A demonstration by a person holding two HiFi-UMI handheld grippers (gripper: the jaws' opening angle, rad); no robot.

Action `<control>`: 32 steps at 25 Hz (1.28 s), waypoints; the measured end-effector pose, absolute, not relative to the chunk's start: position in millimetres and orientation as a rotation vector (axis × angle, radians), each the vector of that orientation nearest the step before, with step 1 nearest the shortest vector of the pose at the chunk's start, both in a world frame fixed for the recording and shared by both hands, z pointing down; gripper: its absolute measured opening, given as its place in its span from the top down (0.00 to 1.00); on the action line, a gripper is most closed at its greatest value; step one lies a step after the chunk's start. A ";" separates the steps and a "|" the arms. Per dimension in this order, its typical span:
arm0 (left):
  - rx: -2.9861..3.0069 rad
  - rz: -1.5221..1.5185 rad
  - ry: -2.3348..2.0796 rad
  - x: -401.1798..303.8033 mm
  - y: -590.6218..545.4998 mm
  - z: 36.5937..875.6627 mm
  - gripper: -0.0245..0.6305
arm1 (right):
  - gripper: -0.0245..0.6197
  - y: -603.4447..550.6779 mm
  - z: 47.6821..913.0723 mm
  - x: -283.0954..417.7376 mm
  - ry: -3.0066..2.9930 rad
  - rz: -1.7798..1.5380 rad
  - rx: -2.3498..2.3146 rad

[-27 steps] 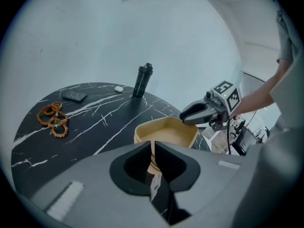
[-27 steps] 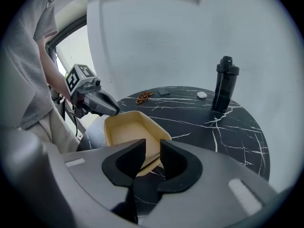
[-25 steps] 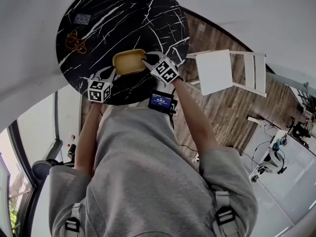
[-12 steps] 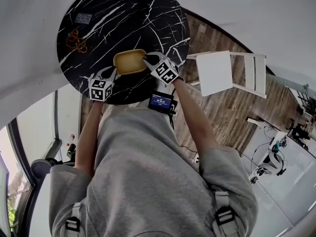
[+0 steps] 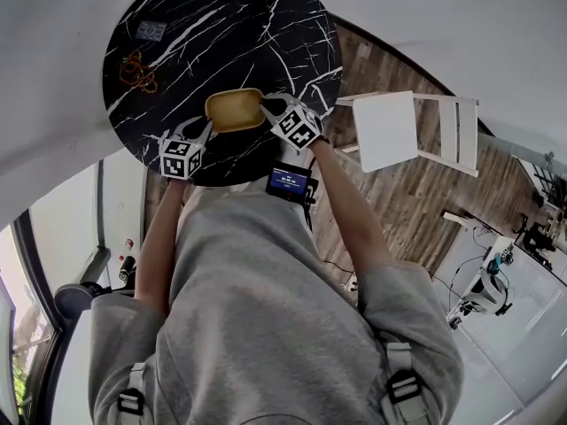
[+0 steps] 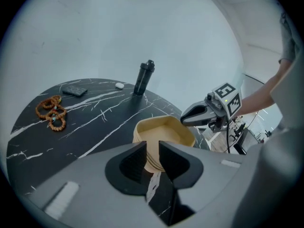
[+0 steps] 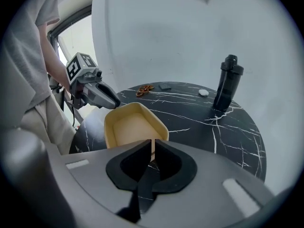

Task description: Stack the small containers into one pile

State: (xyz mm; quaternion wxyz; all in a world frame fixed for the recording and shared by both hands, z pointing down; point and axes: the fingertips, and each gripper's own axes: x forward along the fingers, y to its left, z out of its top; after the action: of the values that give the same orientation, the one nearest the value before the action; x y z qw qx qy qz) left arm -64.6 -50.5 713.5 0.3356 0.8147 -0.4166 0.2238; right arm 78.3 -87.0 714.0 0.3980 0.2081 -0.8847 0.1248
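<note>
Containers (image 5: 235,111): one nested yellow pile on the black marble table (image 5: 266,25), near my edge.
Left gripper (image 6: 153,158): jaws just opened to a modest gap, pads off the pile.
Right gripper (image 7: 152,151): jaws just closed, pinching the pile's rim.
Risk: my one-sided pinch could tip or drag it.
Writing: none legible.

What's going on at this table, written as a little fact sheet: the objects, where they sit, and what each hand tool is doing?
Table: round, black marble
Main item: stack of yellow containers, near the person's edge
Left gripper: jaws just opened, apart, at the stack's side, not pressing
Right gripper: jaws just closed, pinching the stack's rim
Also on table: black bottle, bead string
Beside table: white chair
</note>
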 end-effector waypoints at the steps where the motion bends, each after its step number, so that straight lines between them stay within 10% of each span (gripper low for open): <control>1: 2.119 0.562 -1.098 -66.5 -51.3 711.5 0.83 | 0.89 -87.3 712.3 78.5 -2.233 0.316 0.517; 7: 2.047 0.541 -1.116 -78.1 -50.8 720.3 0.83 | 0.75 -94.5 711.1 88.4 -2.217 0.390 0.584; 32: 2.465 0.631 -1.356 -80.0 -53.5 616.1 0.80 | 0.88 -97.5 582.9 65.0 -2.293 -0.040 0.834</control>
State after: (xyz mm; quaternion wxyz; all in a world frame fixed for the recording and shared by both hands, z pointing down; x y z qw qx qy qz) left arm -80.0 -53.5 616.1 0.1290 0.8478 -0.4663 0.2172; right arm 65.0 -97.5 582.9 0.3433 0.3209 -0.8826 -0.0154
